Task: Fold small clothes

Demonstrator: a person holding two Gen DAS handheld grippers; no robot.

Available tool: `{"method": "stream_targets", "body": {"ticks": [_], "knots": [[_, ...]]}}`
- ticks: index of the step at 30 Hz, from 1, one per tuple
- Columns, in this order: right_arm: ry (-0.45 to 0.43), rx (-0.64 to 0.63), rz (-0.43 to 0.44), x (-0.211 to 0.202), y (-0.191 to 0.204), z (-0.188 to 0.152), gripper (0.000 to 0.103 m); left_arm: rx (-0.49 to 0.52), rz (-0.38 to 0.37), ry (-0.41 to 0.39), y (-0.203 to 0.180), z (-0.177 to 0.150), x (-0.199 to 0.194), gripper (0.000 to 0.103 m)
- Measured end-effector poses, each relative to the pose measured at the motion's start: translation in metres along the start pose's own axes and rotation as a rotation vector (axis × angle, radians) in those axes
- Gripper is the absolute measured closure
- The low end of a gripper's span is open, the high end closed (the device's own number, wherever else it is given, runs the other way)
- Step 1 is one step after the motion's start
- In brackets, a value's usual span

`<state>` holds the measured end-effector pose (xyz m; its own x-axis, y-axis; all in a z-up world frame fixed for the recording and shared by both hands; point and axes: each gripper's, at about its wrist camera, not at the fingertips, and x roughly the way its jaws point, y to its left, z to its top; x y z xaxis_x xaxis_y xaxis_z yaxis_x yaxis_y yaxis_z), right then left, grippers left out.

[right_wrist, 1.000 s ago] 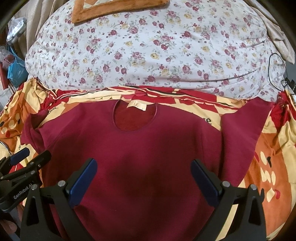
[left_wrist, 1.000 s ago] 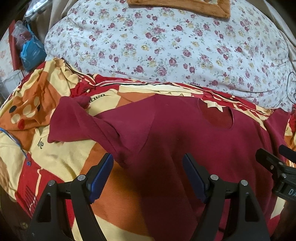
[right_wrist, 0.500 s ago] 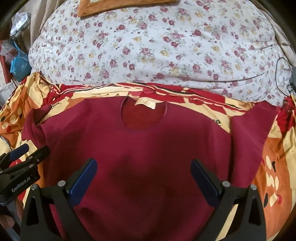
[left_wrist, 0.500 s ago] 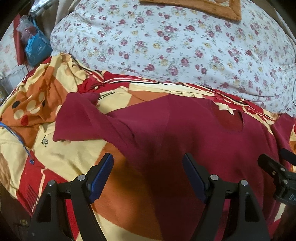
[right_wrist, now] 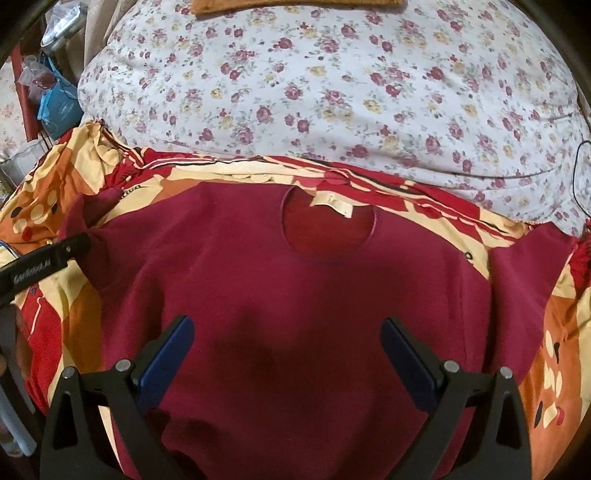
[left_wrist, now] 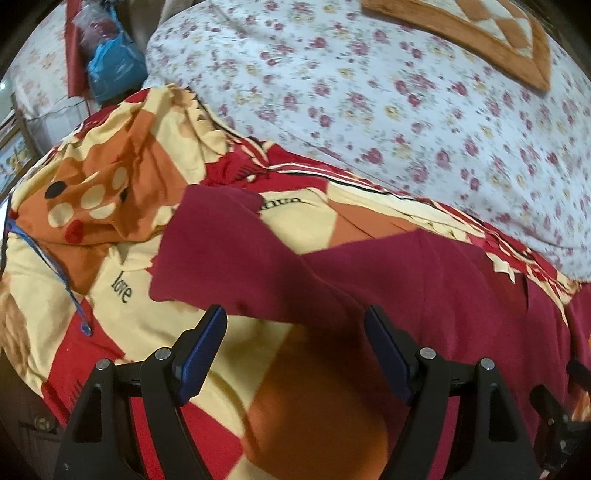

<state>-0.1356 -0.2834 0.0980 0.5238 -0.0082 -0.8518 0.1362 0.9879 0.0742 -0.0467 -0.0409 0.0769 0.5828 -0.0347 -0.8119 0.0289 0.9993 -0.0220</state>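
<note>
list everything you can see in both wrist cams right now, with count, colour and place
t-shirt: 1, maroon, spread flat on the blanket, neckline away from the grippers
neck label: 1, cream, inside the collar
blanket: 1, red, orange and cream print, under the shirt
floral quilt: 1, white with red flowers, behind the blanket
orange mat: 1, orange and cream, on the quilt
blue bag: 1, far left
left gripper: 1, black with blue pads, open by the left sleeve
right gripper: 1, same, open over the shirt body
</note>
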Motion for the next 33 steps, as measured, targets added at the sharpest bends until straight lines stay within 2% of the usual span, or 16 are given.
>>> {"method": "stream_targets", "body": {"ticks": [6, 17, 25, 29, 33], "knots": [[0.0, -0.01, 0.0, 0.0, 0.002, 0.001, 0.001, 0.0, 0.004, -0.006, 0.002, 0.0, -0.003, 0.034], [0.002, -0.015, 0.013, -0.001, 0.002, 0.0, 0.001, 0.056, 0.003, -0.019, -0.019, 0.004, -0.006, 0.034], [0.013, -0.027, 0.035, 0.002, 0.008, 0.003, 0.001, 0.073, 0.076, -0.012, -0.015, 0.013, 0.015, 0.034], [0.019, -0.056, 0.069, 0.004, 0.019, 0.008, 0.001, 0.068, 0.097, 0.047, 0.0, 0.011, 0.034, 0.034], [0.038, -0.102, 0.136, 0.006, 0.035, 0.014, 0.001, 0.063, 0.103, 0.09, 0.018, -0.004, 0.033, 0.034]]}}
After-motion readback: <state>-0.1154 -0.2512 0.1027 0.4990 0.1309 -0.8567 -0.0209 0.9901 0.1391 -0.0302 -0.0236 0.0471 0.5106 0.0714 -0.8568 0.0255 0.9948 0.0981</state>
